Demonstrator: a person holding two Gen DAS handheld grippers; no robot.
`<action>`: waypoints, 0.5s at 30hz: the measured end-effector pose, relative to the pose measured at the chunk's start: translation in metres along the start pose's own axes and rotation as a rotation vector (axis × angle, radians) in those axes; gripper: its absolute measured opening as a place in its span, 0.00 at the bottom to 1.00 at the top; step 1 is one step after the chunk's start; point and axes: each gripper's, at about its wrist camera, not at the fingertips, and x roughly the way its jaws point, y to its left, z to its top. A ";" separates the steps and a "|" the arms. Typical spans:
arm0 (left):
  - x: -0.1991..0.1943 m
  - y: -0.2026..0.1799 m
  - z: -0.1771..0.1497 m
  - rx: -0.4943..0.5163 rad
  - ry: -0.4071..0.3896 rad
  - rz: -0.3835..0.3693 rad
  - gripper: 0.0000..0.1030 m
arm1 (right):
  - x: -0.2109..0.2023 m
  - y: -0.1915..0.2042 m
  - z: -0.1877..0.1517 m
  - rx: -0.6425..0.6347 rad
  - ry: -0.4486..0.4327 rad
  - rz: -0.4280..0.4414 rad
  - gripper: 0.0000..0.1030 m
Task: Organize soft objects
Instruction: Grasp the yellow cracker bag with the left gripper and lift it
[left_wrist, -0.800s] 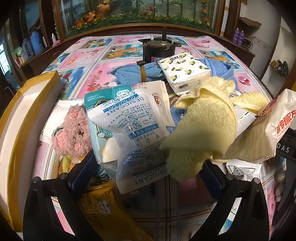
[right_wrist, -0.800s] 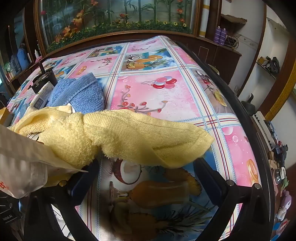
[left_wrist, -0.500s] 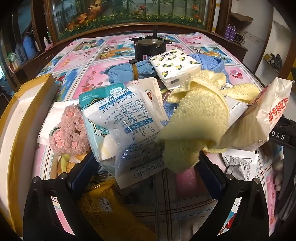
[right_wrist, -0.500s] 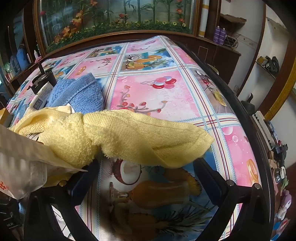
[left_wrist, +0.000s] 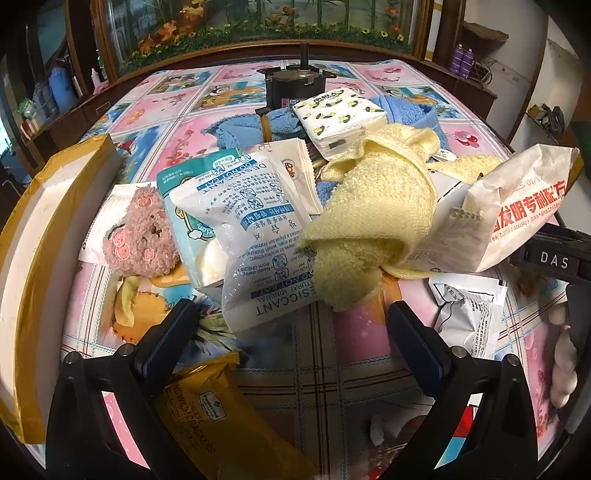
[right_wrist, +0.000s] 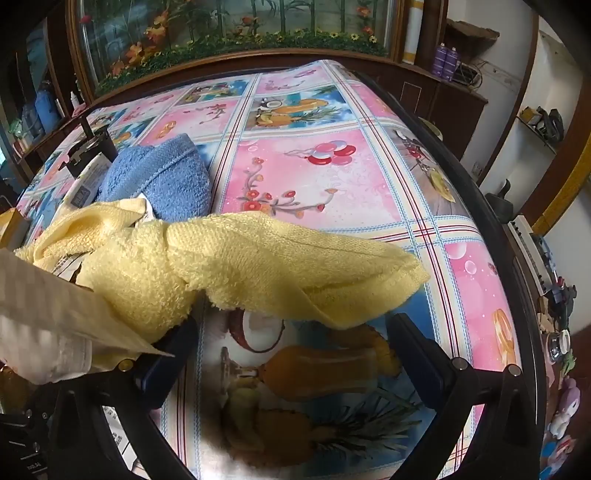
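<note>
The left gripper (left_wrist: 291, 328) is gaping wide, gripping nothing, the desiccant pouch (left_wrist: 255, 240) lying just ahead. The right gripper (right_wrist: 295, 336) is likewise spread wide, the yellow towel (right_wrist: 236, 266) draping across its fingers.

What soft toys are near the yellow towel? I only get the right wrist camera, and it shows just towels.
Observer: The left wrist view shows a fluffy pink plush bear lying on the tablecloth.
Operator: Is anything on top of it?
Observer: No. A white plastic desiccant pouch lies to its right, resting on a teal packet and not on the bear.
Operator: Is the other gripper grabbing the bear?
Observer: No. The left gripper is open and holds nothing, and the bear is off to the left of its fingers.
</note>
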 end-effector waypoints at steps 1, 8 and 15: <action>0.000 -0.001 0.000 0.006 0.004 -0.004 1.00 | 0.000 0.001 -0.003 -0.021 0.007 0.011 1.00; -0.026 0.008 -0.009 -0.032 -0.014 -0.083 0.97 | -0.015 0.002 -0.026 -0.041 -0.016 0.007 1.00; -0.135 0.079 -0.016 -0.099 -0.308 -0.100 0.97 | -0.056 -0.010 -0.044 -0.036 -0.121 -0.025 0.99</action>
